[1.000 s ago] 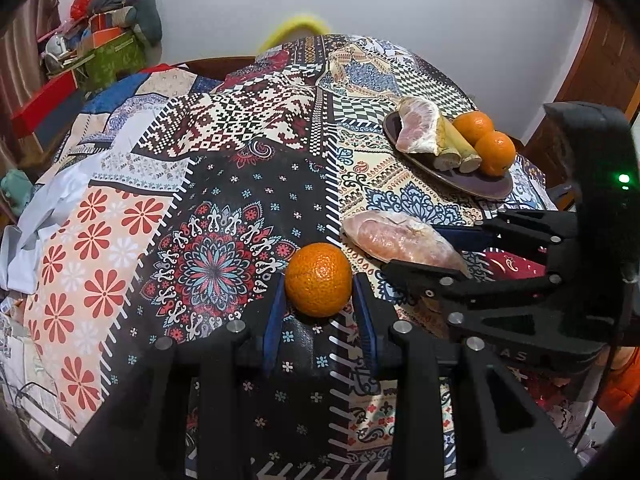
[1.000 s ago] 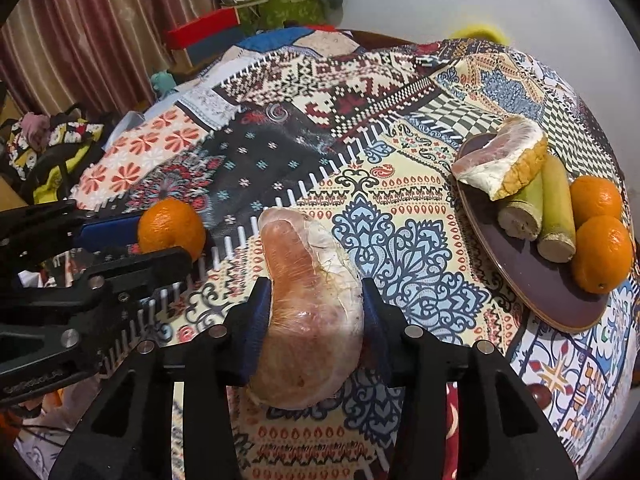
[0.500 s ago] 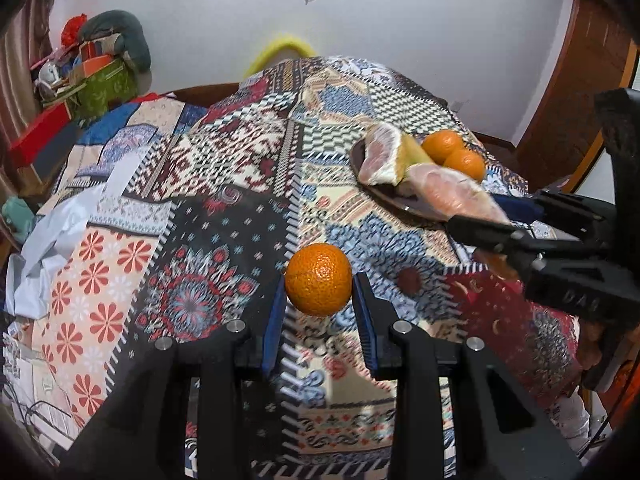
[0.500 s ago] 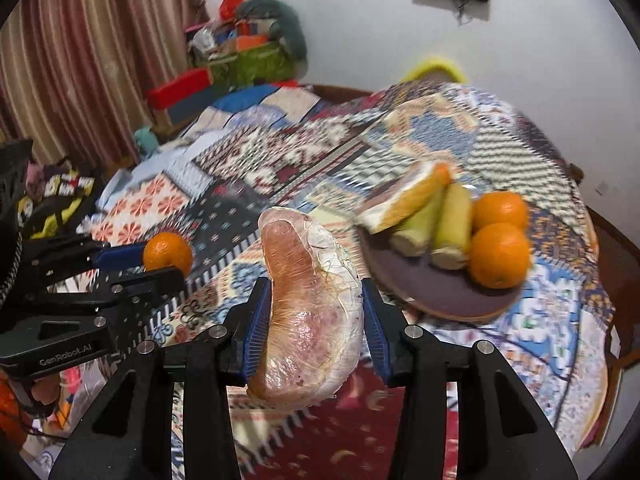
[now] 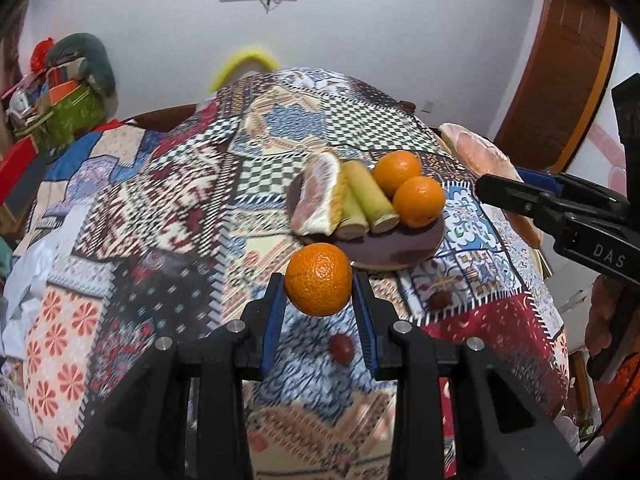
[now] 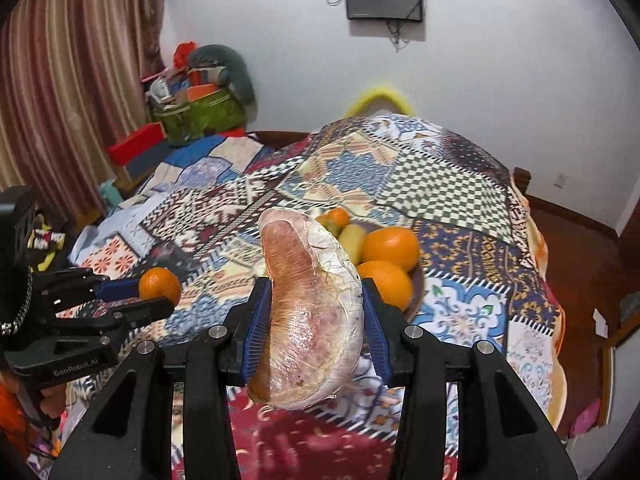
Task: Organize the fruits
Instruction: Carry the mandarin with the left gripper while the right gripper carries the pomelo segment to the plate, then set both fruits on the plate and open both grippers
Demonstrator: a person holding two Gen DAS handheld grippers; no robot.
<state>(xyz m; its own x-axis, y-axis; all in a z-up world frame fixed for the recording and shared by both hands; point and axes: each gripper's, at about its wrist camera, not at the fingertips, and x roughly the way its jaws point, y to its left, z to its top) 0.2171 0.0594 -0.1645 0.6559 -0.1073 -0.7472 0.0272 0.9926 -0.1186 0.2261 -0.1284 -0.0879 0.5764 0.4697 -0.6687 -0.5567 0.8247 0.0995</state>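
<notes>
My left gripper (image 5: 319, 294) is shut on an orange (image 5: 319, 279), held above the patchwork cloth just in front of a dark plate (image 5: 400, 246). That plate carries a peeled pomelo wedge (image 5: 318, 196), two green stalk pieces (image 5: 366, 200) and two oranges (image 5: 418, 200). My right gripper (image 6: 312, 316) is shut on a large pink peeled pomelo segment (image 6: 310, 312), lifted over the near side of the plate (image 6: 416, 284). In the left wrist view that segment (image 5: 476, 152) shows at the right, beyond the plate. The left gripper (image 6: 160, 292) with its orange shows at the left of the right wrist view.
The round table wears a patchwork cloth (image 5: 160, 208). Two small dark red fruits (image 5: 341, 348) lie on it near the front. A pile of boxes and bags (image 6: 196, 100) stands at the back left, a curtain (image 6: 60, 92) on the left, a wooden door (image 5: 560, 92) on the right.
Both grippers rose and travelled toward the plate with their fruit still gripped. The plate now lies just ahead of the orange and partly behind the pomelo segment.
</notes>
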